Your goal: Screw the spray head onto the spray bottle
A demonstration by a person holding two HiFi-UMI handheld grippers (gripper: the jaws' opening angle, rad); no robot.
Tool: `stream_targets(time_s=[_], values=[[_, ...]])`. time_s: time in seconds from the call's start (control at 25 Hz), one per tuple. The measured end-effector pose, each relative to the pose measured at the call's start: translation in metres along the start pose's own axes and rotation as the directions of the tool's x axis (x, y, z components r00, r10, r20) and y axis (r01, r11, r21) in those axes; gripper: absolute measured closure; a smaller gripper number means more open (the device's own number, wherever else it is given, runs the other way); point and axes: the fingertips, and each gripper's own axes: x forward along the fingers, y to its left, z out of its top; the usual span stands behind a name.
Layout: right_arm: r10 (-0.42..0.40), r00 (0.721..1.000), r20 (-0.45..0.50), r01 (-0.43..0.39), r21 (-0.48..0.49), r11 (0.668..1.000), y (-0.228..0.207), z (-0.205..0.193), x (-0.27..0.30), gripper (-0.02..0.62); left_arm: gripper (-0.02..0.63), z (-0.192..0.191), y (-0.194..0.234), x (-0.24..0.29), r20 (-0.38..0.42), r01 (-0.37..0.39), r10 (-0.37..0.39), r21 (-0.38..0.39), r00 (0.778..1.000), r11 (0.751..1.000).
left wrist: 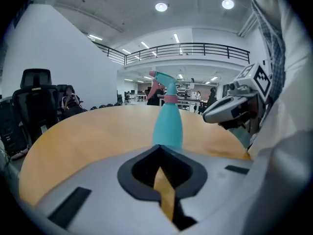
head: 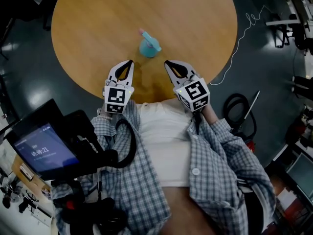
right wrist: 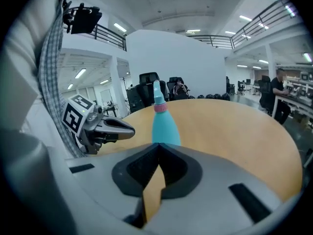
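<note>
A teal spray bottle (head: 149,48) stands upright on the round wooden table (head: 98,23), with a pink collar and a teal spray head (head: 143,34) on top. In the left gripper view the bottle (left wrist: 167,124) stands just beyond my jaws, its spray head (left wrist: 164,80) above it. My left gripper (head: 130,61) is shut and empty, near the table's front edge, left of the bottle. On the other side of the bottle my right gripper (head: 167,62) is also shut with nothing held. The right gripper view shows the bottle (right wrist: 165,124) ahead and the left gripper (right wrist: 122,128) beside it.
A white cable (head: 239,43) trails on the dark floor to the right of the table. A dark screen device (head: 41,146) sits at lower left. Black office chairs (left wrist: 34,102) stand beyond the table's far side. A person (right wrist: 279,94) stands at a desk in the distance.
</note>
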Motion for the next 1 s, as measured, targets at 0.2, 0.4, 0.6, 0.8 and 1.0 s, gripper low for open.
stream_targets(time_s=[0.2,0.4,0.6,0.8,1.0], values=[[-0.043,0.999,-0.006,0.043,0.049,0.998,-0.006,-0.01,-0.003,0.6,0.6,-0.002,-0.003,0.0,-0.007,0.011,-0.011,-0.002,1.0,1.0],[-0.066,0.998,-0.01,0.067,0.147,0.987,-0.014,-0.017,-0.003,0.6,0.6,-0.004,-0.005,0.003,-0.014,0.02,-0.02,-0.001,1.0,1.0],[-0.084,0.996,-0.007,0.084,0.153,0.985,-0.018,-0.017,-0.003,0.6,0.6,-0.002,-0.002,0.003,-0.007,0.01,-0.01,-0.01,1.0,1.0],[-0.066,0.998,-0.023,0.068,0.128,0.989,-0.012,-0.019,-0.002,0.6,0.6,0.0,-0.004,0.004,-0.003,0.013,-0.013,-0.01,1.0,1.0],[-0.054,0.998,-0.032,0.057,0.107,0.993,-0.007,-0.02,0.0,0.6,0.6,0.001,-0.004,0.006,-0.002,0.017,-0.017,-0.01,1.0,1.0]])
